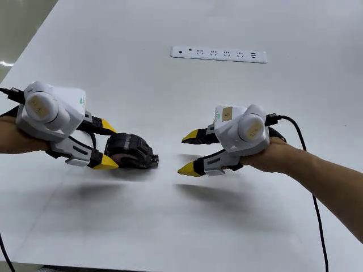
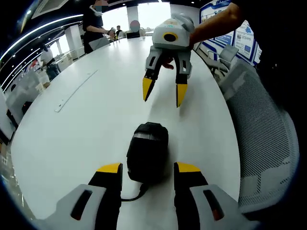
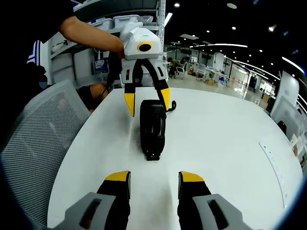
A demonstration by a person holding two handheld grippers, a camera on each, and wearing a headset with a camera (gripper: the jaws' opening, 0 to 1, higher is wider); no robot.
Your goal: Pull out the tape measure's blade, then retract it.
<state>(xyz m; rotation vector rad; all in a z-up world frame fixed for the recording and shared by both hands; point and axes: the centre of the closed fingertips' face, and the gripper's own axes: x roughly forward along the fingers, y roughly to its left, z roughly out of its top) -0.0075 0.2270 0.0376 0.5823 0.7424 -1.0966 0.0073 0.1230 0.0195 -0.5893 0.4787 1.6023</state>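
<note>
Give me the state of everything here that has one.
tape measure: on the table, blade fully retracted.
left gripper: open, one jaw on each side of the tape measure.
right gripper: open, holding nothing, apart from the tape measure.
power strip: lying flat, sockets unused.

Left claw [image 1: 109,144] and right claw [image 1: 188,153] face each other, both with jaws parted.

Two grippers — left [image 1: 112,145], right [image 1: 182,154] — one tape measure [image 1: 131,150], one power strip [image 1: 218,54], one table [image 1: 170,226].
</note>
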